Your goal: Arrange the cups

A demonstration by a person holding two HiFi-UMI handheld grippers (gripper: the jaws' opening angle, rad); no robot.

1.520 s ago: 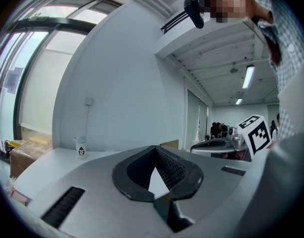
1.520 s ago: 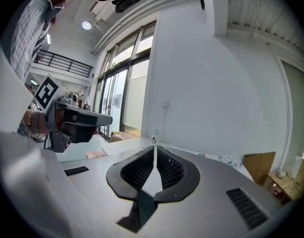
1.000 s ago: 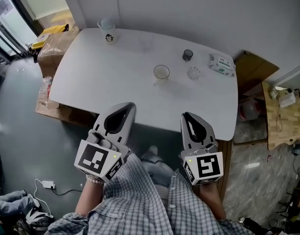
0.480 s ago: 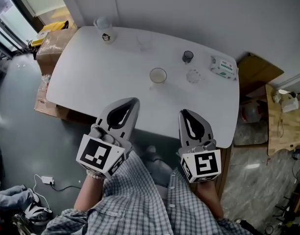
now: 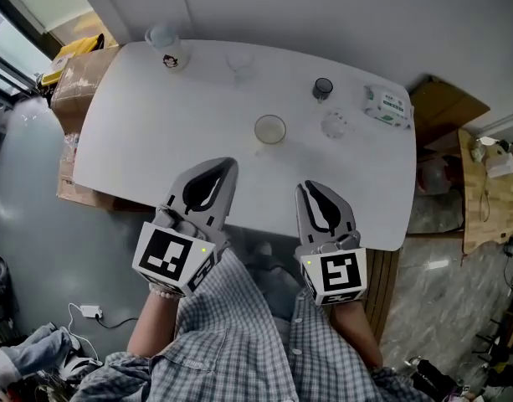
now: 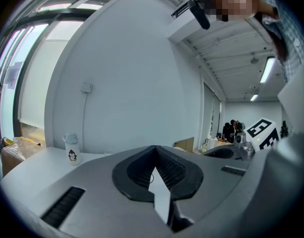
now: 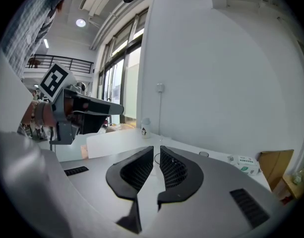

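Several cups stand apart on the white table (image 5: 156, 132). A clear glass cup (image 5: 270, 129) is at the middle, a small dark cup (image 5: 323, 87) and a clear ribbed glass (image 5: 334, 125) are to the right, and a faint clear glass (image 5: 239, 61) is at the back. My left gripper (image 5: 225, 165) hangs over the table's near edge, shut and empty. My right gripper (image 5: 306, 188) is beside it, also shut with nothing between its jaws. In the left gripper view the left gripper (image 6: 154, 148) points across the table. In the right gripper view the right gripper (image 7: 156, 148) points toward the middle glass cup (image 7: 158, 158).
A white bottle with a penguin print (image 5: 164, 47) stands at the far left corner. A tissue pack (image 5: 387, 105) lies at the far right. Cardboard boxes (image 5: 76, 82) sit on the floor at the left, and a wooden bench (image 5: 482, 195) stands at the right.
Both grippers have moved forward and now reach over the table's near edge. Their jaws have stayed shut. The cups have not moved.
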